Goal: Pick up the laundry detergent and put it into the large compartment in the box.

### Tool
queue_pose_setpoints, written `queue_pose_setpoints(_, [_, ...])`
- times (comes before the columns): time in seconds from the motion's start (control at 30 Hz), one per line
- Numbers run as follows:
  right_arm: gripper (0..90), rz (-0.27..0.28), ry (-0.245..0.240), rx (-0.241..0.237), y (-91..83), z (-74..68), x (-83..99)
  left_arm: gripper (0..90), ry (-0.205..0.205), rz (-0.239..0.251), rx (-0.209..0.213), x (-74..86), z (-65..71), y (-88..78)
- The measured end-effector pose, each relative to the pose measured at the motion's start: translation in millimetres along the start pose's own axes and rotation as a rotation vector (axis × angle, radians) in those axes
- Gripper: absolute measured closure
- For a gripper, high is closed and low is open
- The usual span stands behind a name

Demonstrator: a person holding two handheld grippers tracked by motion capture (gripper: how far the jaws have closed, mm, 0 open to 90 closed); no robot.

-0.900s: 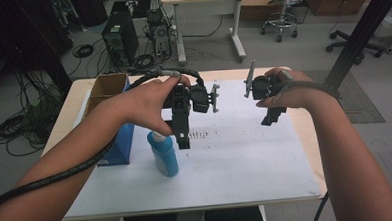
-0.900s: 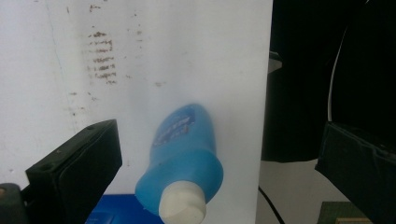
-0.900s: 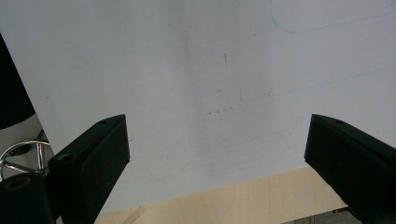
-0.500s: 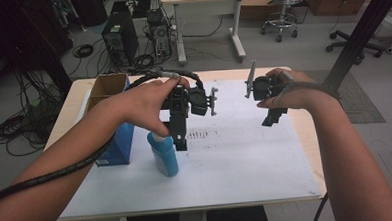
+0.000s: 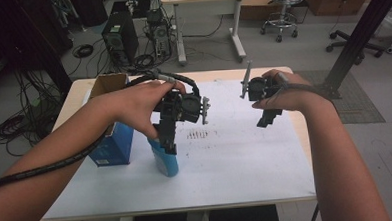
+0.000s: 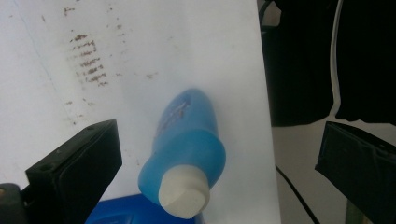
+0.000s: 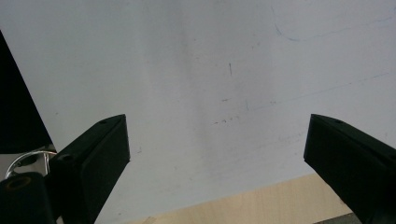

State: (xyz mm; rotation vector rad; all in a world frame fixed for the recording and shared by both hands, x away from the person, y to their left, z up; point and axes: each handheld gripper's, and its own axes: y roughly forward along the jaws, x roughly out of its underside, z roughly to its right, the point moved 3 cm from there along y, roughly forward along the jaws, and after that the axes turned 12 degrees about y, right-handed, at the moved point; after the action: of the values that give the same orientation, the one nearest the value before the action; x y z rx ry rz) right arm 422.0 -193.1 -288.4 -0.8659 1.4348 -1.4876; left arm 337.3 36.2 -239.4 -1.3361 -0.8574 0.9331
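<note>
The blue bottle [image 6: 187, 154] stands between the wide-open left claw [image 6: 219, 163], its base hidden behind its shoulder.

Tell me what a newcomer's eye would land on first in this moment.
Probably the blue bottle with its white cap, standing on the white sheet just below the left gripper, whose jaws are open on either side of it without touching. Next to the bottle stands a blue box with its cardboard flap up. The right gripper hangs open over bare sheet at the table's far right.

Blue bottle [image 6: 187, 140], white cap [image 6: 182, 196], between spread fingers [image 6: 79, 163], untouched
</note>
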Motion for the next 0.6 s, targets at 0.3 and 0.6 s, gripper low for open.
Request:
queue_pose_setpoints(0.3, [7.1,0.003,0.033,0.001,-4.9,-1.5,-4.5,0.2,0.172,-0.01,-0.011,15.2,9.2,1.7])
queue_pose_setpoints(0.6, [7.4,-0.003,0.054,0.004,-5.2,0.3,-5.2,0.2,0.298,-0.039,-0.051,26.3,16.4,6.4])
